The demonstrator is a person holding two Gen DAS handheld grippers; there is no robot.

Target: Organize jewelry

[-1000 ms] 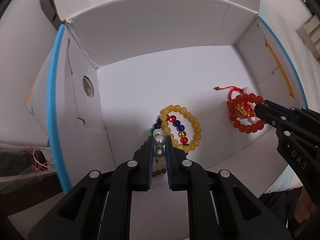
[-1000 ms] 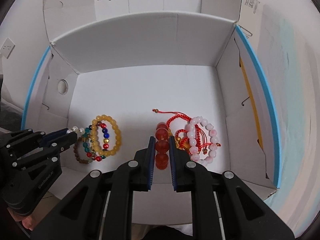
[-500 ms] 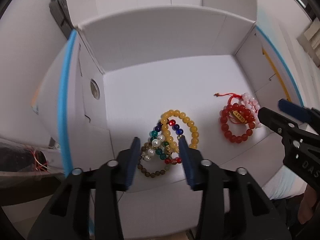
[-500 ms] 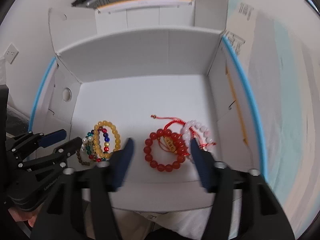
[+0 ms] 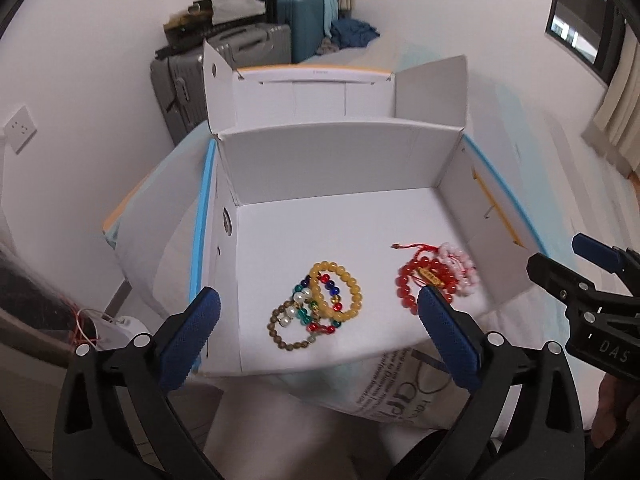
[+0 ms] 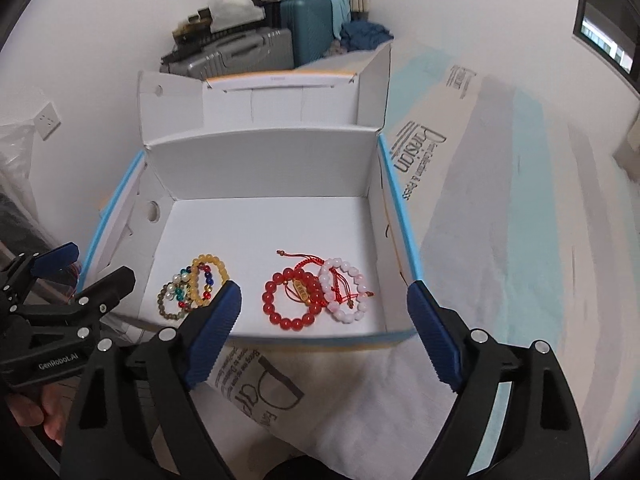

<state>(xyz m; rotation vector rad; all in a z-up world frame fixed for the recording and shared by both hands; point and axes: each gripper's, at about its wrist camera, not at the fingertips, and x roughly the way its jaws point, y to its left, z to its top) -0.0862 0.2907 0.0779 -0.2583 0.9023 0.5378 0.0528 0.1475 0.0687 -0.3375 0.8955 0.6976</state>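
Observation:
A white cardboard box (image 5: 340,168) (image 6: 264,168) lies open with bracelets on its floor. At the near left is a pile: a yellow bead bracelet (image 5: 348,280) (image 6: 200,276), a multicoloured one, a pearl one and a brown one (image 5: 280,328). At the near right lie a red bead bracelet (image 6: 280,304) (image 5: 404,288) with a gold charm and a pink bead bracelet (image 6: 352,292) with red cord. My left gripper (image 5: 316,332) is wide open and empty, pulled back over the box's near edge. My right gripper (image 6: 324,332) is wide open and empty, likewise above the near edge.
The box sits on a pale printed cloth (image 6: 500,200) over a bed. Suitcases (image 5: 240,56) and clothes stand against the back wall. A wall socket (image 5: 18,128) is at left. The box's back flap stands upright.
Both grippers opened, let go of their bracelets onto the box floor, and pulled back and up away from the box.

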